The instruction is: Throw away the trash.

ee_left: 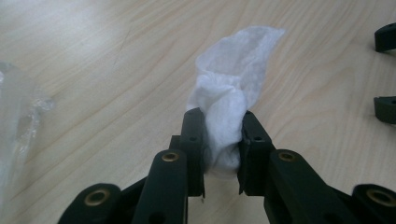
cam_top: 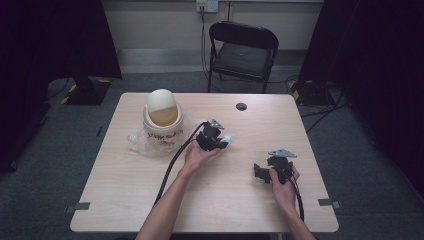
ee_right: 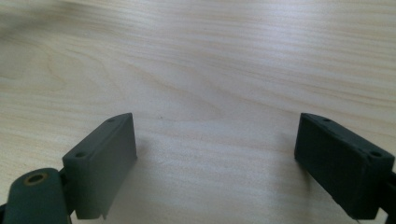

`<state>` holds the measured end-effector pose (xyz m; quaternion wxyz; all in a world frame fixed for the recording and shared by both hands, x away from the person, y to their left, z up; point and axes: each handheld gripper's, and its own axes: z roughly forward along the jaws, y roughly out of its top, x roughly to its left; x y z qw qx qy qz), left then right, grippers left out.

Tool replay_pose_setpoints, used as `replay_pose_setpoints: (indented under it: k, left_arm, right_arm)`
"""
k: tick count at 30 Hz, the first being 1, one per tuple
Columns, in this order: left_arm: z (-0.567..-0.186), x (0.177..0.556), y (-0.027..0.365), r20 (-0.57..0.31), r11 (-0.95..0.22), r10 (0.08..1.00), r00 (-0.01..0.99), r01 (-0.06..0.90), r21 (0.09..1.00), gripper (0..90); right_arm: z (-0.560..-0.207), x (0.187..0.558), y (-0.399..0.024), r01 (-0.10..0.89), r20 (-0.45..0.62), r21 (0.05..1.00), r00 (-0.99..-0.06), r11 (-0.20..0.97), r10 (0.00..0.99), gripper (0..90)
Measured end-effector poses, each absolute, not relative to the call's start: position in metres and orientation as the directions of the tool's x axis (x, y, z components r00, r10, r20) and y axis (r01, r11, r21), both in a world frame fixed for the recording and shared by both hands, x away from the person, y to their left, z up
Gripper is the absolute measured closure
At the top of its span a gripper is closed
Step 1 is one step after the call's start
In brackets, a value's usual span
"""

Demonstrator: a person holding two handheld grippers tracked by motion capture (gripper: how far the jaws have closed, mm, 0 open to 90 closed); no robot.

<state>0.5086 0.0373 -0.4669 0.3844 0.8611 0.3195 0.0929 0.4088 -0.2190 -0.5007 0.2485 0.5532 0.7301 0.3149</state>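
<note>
Near the middle of the surface [cam_top: 125, 200] | left tool [ee_left: 223, 140] pinches a crumpled white tissue [ee_left: 233, 84] at its lower end | right tool [ee_right: 217, 158] spread, empty, toward the right edge | tissue looks light, soft, easily torn: best gripped at the bunched part.

High view above the table [cam_top: 125, 200] looking forward and down, gripper views close over the same wood
</note>
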Motion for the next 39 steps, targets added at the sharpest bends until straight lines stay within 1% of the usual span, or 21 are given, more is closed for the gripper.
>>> replay_pose_setpoints:
  k: [18, 26, 32, 34, 39]
  left_arm:
    - [-0.445, 0.485, 0.062, -0.138, -0.418, 0.627, 0.767, 0.48, 0.771, 75.7]
    - [-0.43, 0.471, 0.069, -0.104, -0.431, 0.631, 0.769, 0.459, 0.777, 75.8]
    - [-0.418, 0.464, 0.076, -0.104, -0.415, 0.636, 0.764, 0.453, 0.789, 75.8]
    - [-0.413, 0.462, 0.077, -0.089, -0.424, 0.632, 0.77, 0.44, 0.791, 75.8]
    - [-0.409, 0.461, 0.086, -0.094, -0.398, 0.648, 0.756, 0.442, 0.804, 75.8]
  right_arm:
    - [-0.501, 0.409, -0.219, 0.651, -0.015, 0.735, -0.267, 0.192, 0.963, 11.5]
    - [-0.501, 0.409, -0.219, 0.651, -0.015, 0.734, -0.267, 0.192, 0.964, 11.5]
    - [-0.501, 0.409, -0.219, 0.651, -0.015, 0.735, -0.267, 0.192, 0.963, 11.5]
    - [-0.501, 0.409, -0.219, 0.651, -0.015, 0.735, -0.267, 0.192, 0.964, 11.5]
    - [-0.501, 0.409, -0.219, 0.651, -0.015, 0.735, -0.267, 0.192, 0.964, 11.5]
